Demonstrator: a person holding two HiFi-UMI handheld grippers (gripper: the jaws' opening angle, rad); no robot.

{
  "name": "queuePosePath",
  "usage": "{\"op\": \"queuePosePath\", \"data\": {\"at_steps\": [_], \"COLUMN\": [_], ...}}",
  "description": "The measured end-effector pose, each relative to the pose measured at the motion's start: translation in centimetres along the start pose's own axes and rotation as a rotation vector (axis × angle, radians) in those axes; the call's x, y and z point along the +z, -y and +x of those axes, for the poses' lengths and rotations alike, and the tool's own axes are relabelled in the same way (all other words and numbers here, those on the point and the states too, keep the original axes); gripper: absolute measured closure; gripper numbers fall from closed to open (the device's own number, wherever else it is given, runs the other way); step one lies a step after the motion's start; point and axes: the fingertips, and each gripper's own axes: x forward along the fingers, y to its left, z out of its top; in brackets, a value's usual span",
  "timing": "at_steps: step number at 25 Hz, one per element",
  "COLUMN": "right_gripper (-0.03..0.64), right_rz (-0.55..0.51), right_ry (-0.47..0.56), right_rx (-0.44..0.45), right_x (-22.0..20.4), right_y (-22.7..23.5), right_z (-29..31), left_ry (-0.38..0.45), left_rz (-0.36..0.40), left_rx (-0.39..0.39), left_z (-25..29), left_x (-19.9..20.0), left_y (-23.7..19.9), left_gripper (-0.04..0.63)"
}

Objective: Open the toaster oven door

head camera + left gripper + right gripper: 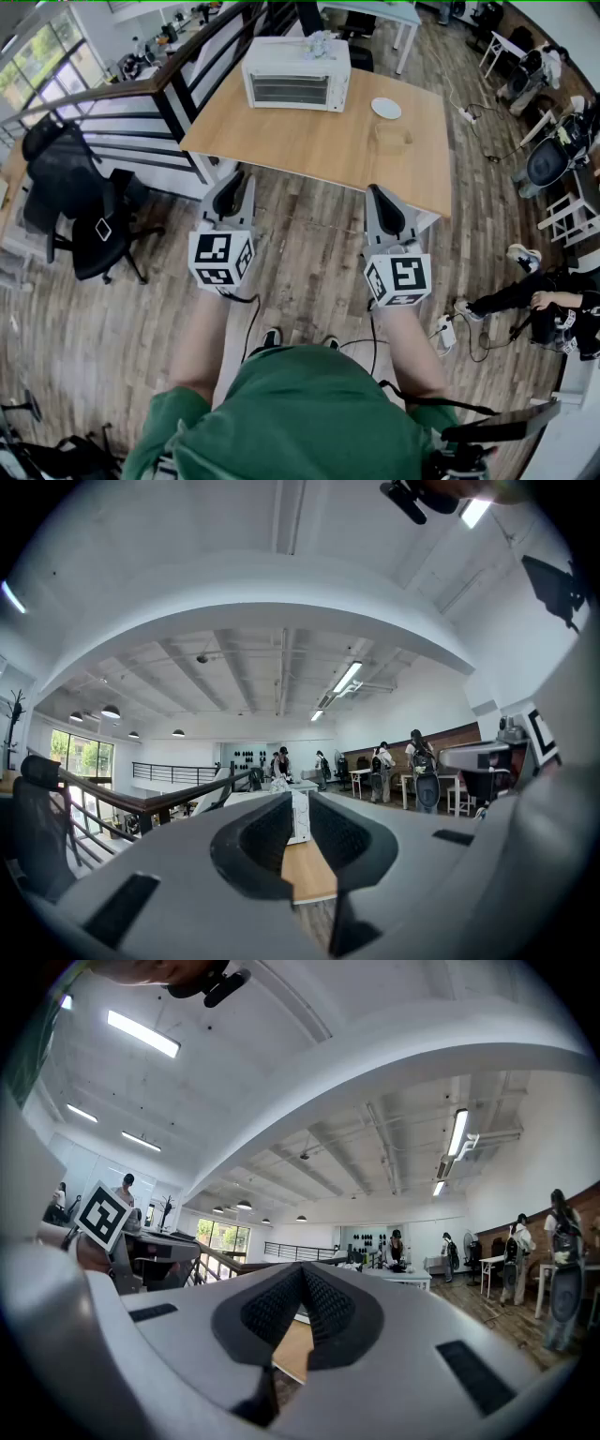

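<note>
A white toaster oven point(296, 75) sits at twelve o'clock on the wooden table point(319, 141), door closed, with a white plate point(385, 109) at its three o'clock. The left gripper point(234, 178) at ten o'clock and the right gripper point(377, 192) at two hover by the table's near edge, well apart from the oven.

Open-plan office: swivel chair point(66, 187), wood desk point(319, 145), mezzanine railing point(173, 103), ppl point(420, 761) in bkgd.

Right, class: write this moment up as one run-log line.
stage: door untouched | toaster oven: far end of table, door shut | left hand-held gripper: shut, empty, away from oven | right hand-held gripper: shut, empty, away from oven
</note>
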Motion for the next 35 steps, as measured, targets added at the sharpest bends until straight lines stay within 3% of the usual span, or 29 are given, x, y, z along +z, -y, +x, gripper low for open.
{"op": "queuePosePath", "data": {"at_steps": [8, 19, 22, 27, 29, 31, 35], "right_gripper": [0.597, 0.594, 0.550, 0.536, 0.513, 0.479, 0.473], "right_rz": [0.009, -0.041, -0.023, 0.021, 0.047, 0.076, 0.131], "right_ry": [-0.026, -0.050, -0.091, -0.096, -0.091, -0.089, -0.100], "right_rx": [-0.030, -0.101, -0.085, -0.076, -0.062, -0.055, -0.042], "right_x": [-0.5, 0.7, -0.2, -2.1, -3.1, -4.3, -6.6], "right_y": [-2.4, -8.5, -9.6, -8.8, -8.2, -7.1, -3.9], "right_z": [2.2, 5.0, 6.1, 9.2, 10.9, 12.8, 16.5], "left_ry": [0.000, 0.068, 0.073, 0.055, 0.041, 0.013, -0.039], "left_rz": [-0.007, -0.030, -0.054, -0.074, -0.075, -0.061, -0.048], "left_rx": [-0.024, -0.047, -0.044, -0.039, -0.031, -0.019, -0.009], "left_z": [0.3, -1.4, -1.6, 0.4, 1.6, 3.3, 7.6], "left_x": [-0.4, 0.2, -0.3, -2.0, -3.0, -4.0, -5.2], "left_y": [-3.7, -12.0, -13.8, -15.6, -16.2, -16.6, -16.4], "left_gripper": [0.526, 0.526, 0.525, 0.517, 0.495, 0.433, 0.417]}}
